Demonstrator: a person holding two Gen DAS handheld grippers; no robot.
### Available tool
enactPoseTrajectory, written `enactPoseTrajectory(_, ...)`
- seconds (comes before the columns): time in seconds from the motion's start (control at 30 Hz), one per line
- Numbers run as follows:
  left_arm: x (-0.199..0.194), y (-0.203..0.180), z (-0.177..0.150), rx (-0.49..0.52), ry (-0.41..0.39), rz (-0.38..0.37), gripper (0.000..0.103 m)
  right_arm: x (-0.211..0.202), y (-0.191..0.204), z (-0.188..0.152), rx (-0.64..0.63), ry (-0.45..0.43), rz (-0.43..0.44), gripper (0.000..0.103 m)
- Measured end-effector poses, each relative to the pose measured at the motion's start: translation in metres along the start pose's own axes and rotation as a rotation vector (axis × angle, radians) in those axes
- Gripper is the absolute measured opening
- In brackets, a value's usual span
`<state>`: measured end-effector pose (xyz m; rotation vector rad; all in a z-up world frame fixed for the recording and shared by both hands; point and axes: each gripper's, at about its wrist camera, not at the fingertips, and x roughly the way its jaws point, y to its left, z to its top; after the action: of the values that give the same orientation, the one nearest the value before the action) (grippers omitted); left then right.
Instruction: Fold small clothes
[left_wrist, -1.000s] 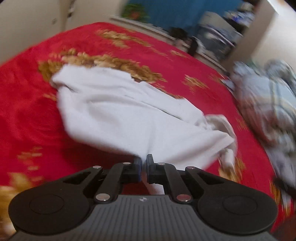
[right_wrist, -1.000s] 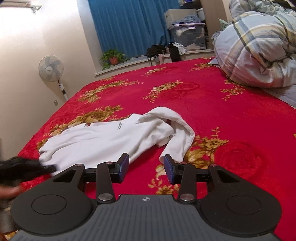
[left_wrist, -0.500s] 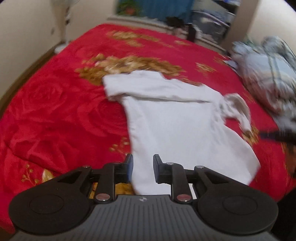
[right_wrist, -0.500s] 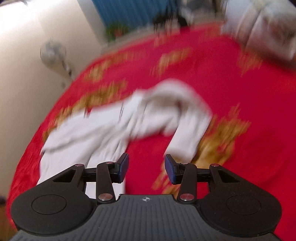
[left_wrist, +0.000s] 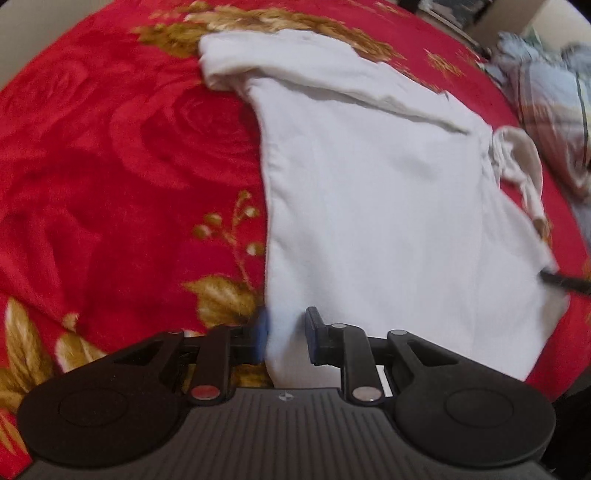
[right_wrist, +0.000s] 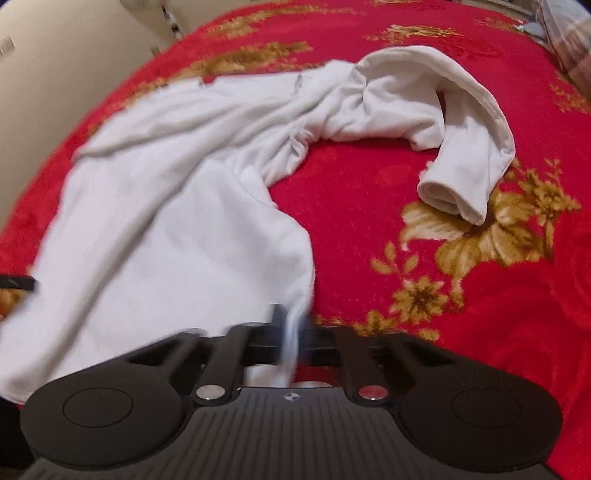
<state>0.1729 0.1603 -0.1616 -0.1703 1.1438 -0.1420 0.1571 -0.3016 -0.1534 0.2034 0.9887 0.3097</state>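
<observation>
**Item 1: white long-sleeved soft-knit garment** (left_wrist: 369, 203). Lies on the bed, body panel spread mostly flat, bottom hem nearest both cameras. In the left wrist view, runs from the lower centre up to a folded-over strip at the far end. In the right wrist view (right_wrist: 166, 184), bunches into wrinkles at mid-length.

**Item 2: sleeve** (right_wrist: 469, 147). Belongs to item 1. Curls out to the right in an arch, doubled on itself, with the cuff end resting on a gold flower of the bedding.

**Item 3: red plush bedspread with gold flower pattern** (left_wrist: 110, 166). Covers the bed and carries item 1. Shows large tone-on-tone roses on the left.

**Item 4: left claw** (left_wrist: 287, 334). Black, with blue pads. Is closing, pads not yet together. Straddles 1 corner of the hem, with white cloth in the gap between the pads. Left pad blurred.

**Item 5: right claw** (right_wrist: 290, 328). Black, blurred. Is closing, pads almost together. Pinches the opposite hem corner of item 1, a thin ridge of white cloth standing between the pads.

**Item 6: blue-grey plaid quilt** (left_wrist: 546, 110). Heaped at the far right edge of the bed, well apart from the garment's body, near its sleeve.
</observation>
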Motion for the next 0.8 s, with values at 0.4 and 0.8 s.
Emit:
enactPoseTrajectory(0.4,-0.099,0.029,-0.053,-0.097,-0.196,-0.191,0.005,-0.124,-0.091,-0.038,0.268,-0.219,0.211,0.003)
enactPoseTrajectory(0.8,-0.049,0.011,-0.053,0.024,-0.013,-0.224,0.058,-0.043,-0.071,-0.035,0.159,0.021,-0.033,0.045)
